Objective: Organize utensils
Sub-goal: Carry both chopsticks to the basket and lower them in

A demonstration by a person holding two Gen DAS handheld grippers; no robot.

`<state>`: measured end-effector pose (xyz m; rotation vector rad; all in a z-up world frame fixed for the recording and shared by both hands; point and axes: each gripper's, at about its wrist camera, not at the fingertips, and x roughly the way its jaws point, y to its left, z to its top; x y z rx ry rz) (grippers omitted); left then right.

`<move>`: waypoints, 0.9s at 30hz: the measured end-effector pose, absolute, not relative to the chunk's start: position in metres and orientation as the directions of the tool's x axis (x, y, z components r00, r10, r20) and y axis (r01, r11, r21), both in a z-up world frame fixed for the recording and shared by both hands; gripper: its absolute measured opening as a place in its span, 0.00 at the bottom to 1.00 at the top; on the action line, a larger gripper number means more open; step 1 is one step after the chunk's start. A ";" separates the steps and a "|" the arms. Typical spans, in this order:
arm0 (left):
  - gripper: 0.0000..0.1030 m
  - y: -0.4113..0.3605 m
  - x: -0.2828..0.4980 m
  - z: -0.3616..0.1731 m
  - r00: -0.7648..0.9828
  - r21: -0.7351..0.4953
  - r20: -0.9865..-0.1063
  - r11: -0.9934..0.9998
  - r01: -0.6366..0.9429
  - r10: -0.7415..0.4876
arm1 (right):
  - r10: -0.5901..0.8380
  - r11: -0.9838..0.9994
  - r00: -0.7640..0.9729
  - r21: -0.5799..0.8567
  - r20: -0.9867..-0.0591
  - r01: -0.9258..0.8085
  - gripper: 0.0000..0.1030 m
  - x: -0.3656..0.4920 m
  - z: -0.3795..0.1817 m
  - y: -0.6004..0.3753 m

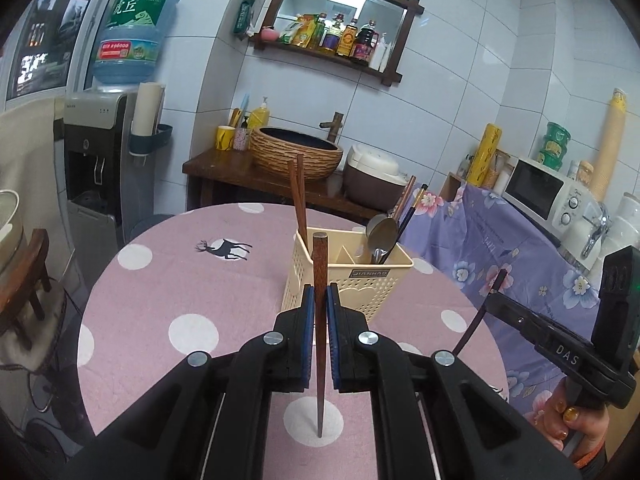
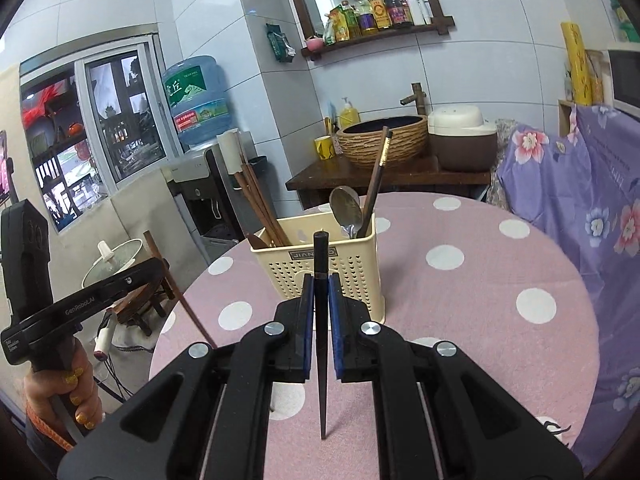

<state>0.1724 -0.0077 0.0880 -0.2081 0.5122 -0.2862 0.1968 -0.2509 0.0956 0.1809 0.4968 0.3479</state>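
— Left gripper (image 1: 320, 300)?
— Clenched on a brown chopstick (image 1: 319, 320), upright between my blue pads, tip hanging over the pink dotted tablecloth (image 1: 160, 300).
— Right gripper (image 2: 320, 292)?
— Clamped on a black chopstick (image 2: 321, 320), likewise upright.
— Holder?
— Cream utensil basket (image 1: 360, 284) near the round table's far edge: brown chopsticks (image 1: 298, 196) in its left compartment, spoon (image 1: 380, 232) in the right.
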 end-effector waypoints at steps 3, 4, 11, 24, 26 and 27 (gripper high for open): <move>0.07 -0.013 0.175 0.087 0.836 -0.255 -0.449 0.942 0.217 -0.314 | 0.360 0.930 0.826 0.237 -0.433 -0.281 0.08 0.195 0.096 -0.249; 0.07 -0.013 0.175 0.087 0.836 -0.257 -0.449 0.941 0.218 -0.316 | 0.360 0.930 0.826 0.238 -0.434 -0.280 0.08 0.195 0.095 -0.248; 0.07 -0.011 0.172 0.094 0.842 -0.253 -0.435 0.941 0.225 -0.319 | 0.370 0.925 0.822 0.249 -0.432 -0.286 0.08 0.196 0.096 -0.248; 0.07 -0.020 0.193 0.194 0.867 -0.241 -0.330 0.921 0.305 -0.373 | 0.384 0.919 0.859 0.231 -0.340 -0.320 0.08 0.232 0.196 -0.251; 0.07 -0.022 0.202 0.220 0.888 -0.227 -0.289 0.926 0.300 -0.359 | 0.385 0.916 0.869 0.243 -0.310 -0.320 0.08 0.243 0.223 -0.252; 0.07 -0.024 0.205 0.229 0.895 -0.215 -0.276 0.930 0.296 -0.349 | 0.381 0.917 0.875 0.244 -0.298 -0.317 0.08 0.248 0.233 -0.252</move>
